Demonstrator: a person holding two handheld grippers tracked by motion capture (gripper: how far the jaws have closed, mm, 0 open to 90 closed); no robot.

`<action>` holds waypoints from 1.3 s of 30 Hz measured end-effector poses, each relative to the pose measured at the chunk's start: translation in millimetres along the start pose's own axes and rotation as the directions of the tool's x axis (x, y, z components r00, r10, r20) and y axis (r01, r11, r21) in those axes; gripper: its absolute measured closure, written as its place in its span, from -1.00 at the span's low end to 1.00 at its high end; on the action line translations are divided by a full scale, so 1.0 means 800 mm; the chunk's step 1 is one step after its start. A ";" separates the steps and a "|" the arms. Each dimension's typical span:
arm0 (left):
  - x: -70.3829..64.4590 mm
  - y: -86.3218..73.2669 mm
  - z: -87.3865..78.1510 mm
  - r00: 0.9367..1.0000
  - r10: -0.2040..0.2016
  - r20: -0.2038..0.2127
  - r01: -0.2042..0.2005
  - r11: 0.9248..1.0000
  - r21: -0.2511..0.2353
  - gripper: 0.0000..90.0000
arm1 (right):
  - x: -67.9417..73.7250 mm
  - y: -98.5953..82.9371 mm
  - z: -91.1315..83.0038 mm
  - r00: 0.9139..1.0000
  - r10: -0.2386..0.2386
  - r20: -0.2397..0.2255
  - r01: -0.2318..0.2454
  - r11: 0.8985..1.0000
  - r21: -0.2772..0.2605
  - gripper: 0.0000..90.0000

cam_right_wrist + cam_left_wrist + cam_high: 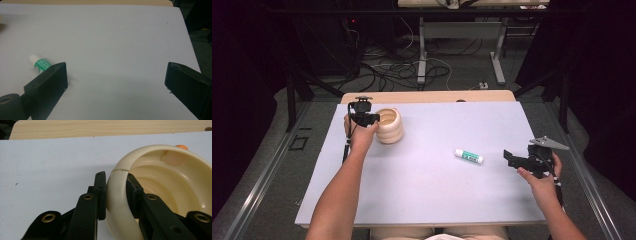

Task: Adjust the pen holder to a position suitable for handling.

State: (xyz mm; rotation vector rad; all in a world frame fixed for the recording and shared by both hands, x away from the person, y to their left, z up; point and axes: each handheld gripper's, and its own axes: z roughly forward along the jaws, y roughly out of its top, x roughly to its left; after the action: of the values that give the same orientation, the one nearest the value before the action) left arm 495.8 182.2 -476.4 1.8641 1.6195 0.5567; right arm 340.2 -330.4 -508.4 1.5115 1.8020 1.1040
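Cream-coloured and ribbed, a bowl (390, 125) is sitting at the far left of a pale grey mat (437, 200) covering the table. The left gripper (362, 118) is pinching the bowl's near wall, one jaw lying outside and the other inside, as the left gripper view is showing (115, 195). Something small and orange (180, 146) is peeking over the bowl's far rim; what it is cannot be told. The left forearm is reaching forward from the bottom edge, nearly straight, with the hand (361, 136) wrapping the gripper from behind. Toward the right middle of the mat, well apart from the bowl, a glue stick (469, 156) with a green label is lying on its side. The right gripper (512, 159) is hovering near it, jaws spread wide and pointing left toward it, with the right hand (539, 177) cocked inward at the wrist. By the look of it, the bowl is being steadied while the glue stick is waiting to be picked up. That next move is calling for the open jaws to be lowering around the stick's barrel, squarely across it so it is not rolling away.
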 end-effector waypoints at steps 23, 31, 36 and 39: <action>-0.083 -0.031 -0.057 0.978 0.111 0.176 -0.114 0.993 0.011 0.67 | 0.004 0.001 -0.002 1.000 0.001 -0.001 -0.001 1.000 -0.005 -0.91; -0.117 -0.058 -0.073 0.949 0.189 0.254 -0.199 0.980 0.014 0.67 | 0.005 0.000 -0.001 1.000 0.004 -0.001 -0.004 1.000 -0.016 -0.91; -0.127 -0.070 -0.082 0.936 0.214 0.279 -0.225 0.974 0.006 0.67 | 0.005 0.000 -0.002 1.000 -0.006 -0.006 0.006 1.000 -0.004 -0.91; -0.132 -0.083 -0.088 0.925 0.227 0.305 -0.240 0.971 0.004 0.67 | 0.005 0.000 -0.002 1.000 -0.005 -0.007 0.005 1.000 -0.004 -0.91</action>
State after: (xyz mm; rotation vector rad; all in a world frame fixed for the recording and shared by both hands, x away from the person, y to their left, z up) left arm 382.9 94.9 -462.2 2.0736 1.2268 0.3145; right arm 338.1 -326.6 -507.5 1.5017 1.8066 1.1103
